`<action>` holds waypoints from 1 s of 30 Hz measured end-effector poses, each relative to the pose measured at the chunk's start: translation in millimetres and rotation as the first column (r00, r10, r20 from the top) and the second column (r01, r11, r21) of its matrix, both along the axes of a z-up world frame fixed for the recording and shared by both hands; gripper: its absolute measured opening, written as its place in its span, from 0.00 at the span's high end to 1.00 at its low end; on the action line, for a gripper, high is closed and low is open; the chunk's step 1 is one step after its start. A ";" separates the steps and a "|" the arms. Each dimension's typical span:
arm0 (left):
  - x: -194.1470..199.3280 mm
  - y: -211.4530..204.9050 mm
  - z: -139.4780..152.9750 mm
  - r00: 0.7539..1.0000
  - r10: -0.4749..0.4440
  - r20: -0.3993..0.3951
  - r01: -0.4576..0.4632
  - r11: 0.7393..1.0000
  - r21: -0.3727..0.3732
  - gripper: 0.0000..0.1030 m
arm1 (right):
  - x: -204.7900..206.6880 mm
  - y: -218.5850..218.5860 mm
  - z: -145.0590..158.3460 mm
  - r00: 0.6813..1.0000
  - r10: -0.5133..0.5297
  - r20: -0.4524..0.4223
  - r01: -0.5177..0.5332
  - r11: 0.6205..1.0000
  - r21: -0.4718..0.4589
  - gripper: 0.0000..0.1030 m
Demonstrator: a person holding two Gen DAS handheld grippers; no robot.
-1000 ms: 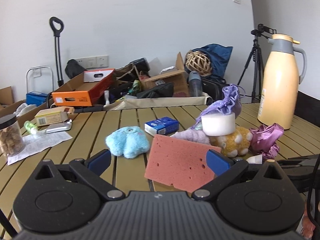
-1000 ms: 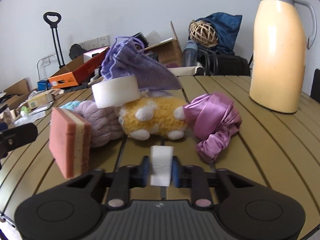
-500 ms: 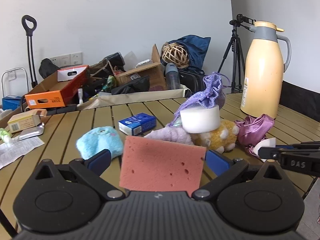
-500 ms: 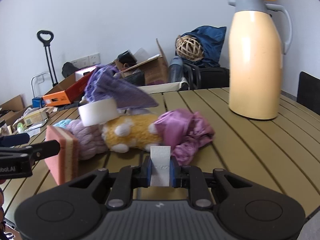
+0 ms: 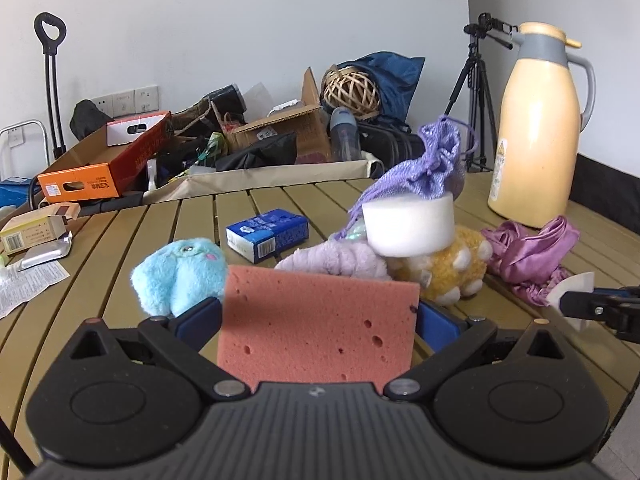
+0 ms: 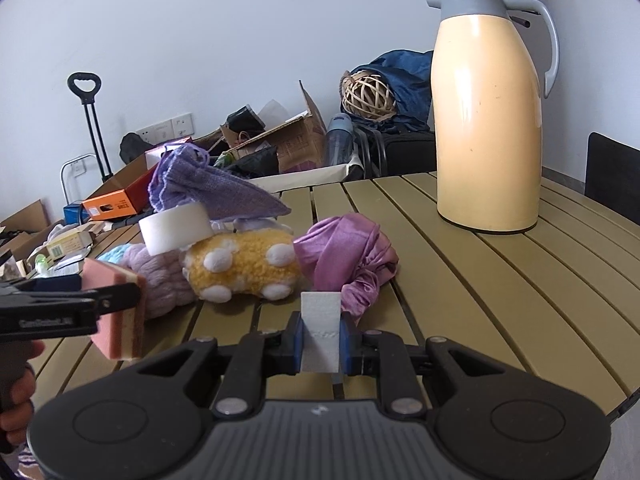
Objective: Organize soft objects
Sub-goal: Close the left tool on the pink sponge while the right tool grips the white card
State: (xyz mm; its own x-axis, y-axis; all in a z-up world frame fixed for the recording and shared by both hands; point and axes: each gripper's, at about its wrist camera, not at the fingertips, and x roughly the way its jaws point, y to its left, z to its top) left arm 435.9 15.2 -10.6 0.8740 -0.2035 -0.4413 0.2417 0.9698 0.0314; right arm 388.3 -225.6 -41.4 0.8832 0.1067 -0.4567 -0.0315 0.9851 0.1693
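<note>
Left gripper (image 5: 318,314) pinches a pink sponge (image 5: 316,328) across its width, one blue pad on each short edge, the slab held upright and clear of the table (image 5: 120,240); the right wrist view shows the same sponge edge-on, pink over a cream layer. Right gripper (image 6: 320,338) is pressed together on a small white foam block (image 6: 320,330) that stands upright between its blue pads. Both tools sit at the near edge of the table, the left one to the left of the right. Just beyond them lies the pile of soft items: a blue plush (image 5: 180,276) at the left, a lilac knit bundle (image 5: 340,262) beside it, a yellow plush (image 5: 448,270) with white spots at centre, and a pink satin cloth (image 5: 532,252) at the right, touching the yellow plush. A white foam disc (image 5: 408,224) rests tilted on top of the lilac bundle and the yellow plush, and a purple drawstring pouch (image 5: 428,168) lies over the disc. A blue carton (image 5: 268,234) sits on the table behind the blue plush, apart from the pile. A cream jug (image 6: 486,120) stands upright at the far right of the table, well apart from the pile. Boxes and bags crowd the floor beyond the far edge. Part of a hand (image 6: 18,400) shows at the lower left of the right wrist view, under the left tool.
</note>
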 end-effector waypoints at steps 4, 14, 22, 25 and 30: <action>-2.6 -2.2 0.7 1.000 0.010 0.004 -0.010 1.000 -0.003 0.00 | -4.3 0.9 0.8 1.000 0.013 0.005 -0.013 1.000 -0.001 0.83; -22.9 -5.4 3.8 0.999 0.035 0.039 -0.035 0.999 0.001 0.08 | -15.2 4.4 4.6 0.999 0.046 0.021 -0.046 0.999 0.005 0.83; -47.5 -0.2 16.5 0.998 0.060 0.036 -0.059 0.997 -0.043 0.57 | -36.6 11.9 14.0 0.996 0.071 0.062 -0.070 0.998 -0.005 0.83; -56.0 3.4 18.9 0.996 0.075 0.041 -0.073 0.996 -0.057 0.54 | -44.8 15.4 17.2 0.993 0.082 0.080 -0.081 0.997 -0.011 0.83; -62.3 5.9 24.6 0.988 0.133 0.076 -0.131 0.991 -0.026 0.03 | -56.6 15.1 15.5 0.993 0.086 0.077 -0.085 0.996 -0.011 0.83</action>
